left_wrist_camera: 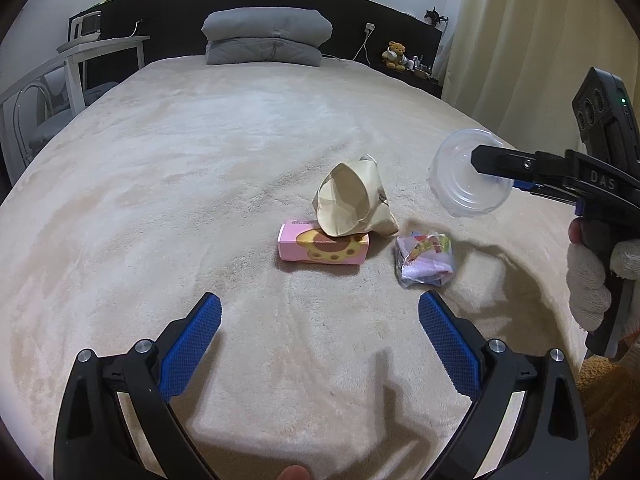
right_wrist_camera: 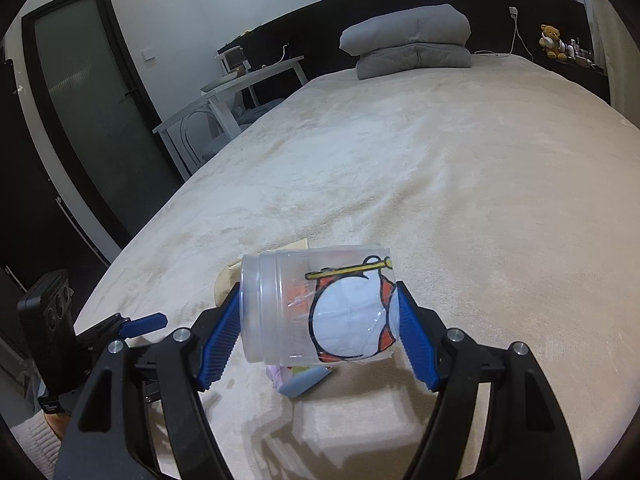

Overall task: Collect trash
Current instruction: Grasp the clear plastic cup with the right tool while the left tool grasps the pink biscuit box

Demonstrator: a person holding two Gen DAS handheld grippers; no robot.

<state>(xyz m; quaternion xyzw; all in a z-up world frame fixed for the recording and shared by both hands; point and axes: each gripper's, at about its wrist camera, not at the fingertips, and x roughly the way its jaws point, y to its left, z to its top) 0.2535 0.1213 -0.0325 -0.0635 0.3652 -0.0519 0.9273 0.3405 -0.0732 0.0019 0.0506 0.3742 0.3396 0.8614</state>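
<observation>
My right gripper [right_wrist_camera: 320,300] is shut on a clear plastic cup [right_wrist_camera: 316,312] with a printed cartoon label, held sideways above the beige bed cover [right_wrist_camera: 460,184]. In the left wrist view the same cup [left_wrist_camera: 468,176] hangs at the right, its round mouth facing me, in the right gripper [left_wrist_camera: 480,164]. My left gripper [left_wrist_camera: 320,308] is open and holds nothing, low over the cover. Just beyond it lie a pink printed box [left_wrist_camera: 324,246], a crumpled beige paper bag [left_wrist_camera: 352,200] leaning on the box, and a crinkled clear wrapper [left_wrist_camera: 426,258] to their right.
Two folded grey pillows [left_wrist_camera: 266,36] lie at the dark headboard. A white side table [left_wrist_camera: 100,46] and a chair [left_wrist_camera: 44,120] stand left of the bed. A teddy bear [left_wrist_camera: 394,55] sits on the right shelf beside a cream curtain [left_wrist_camera: 532,40]. A dark door [right_wrist_camera: 92,112] is further left.
</observation>
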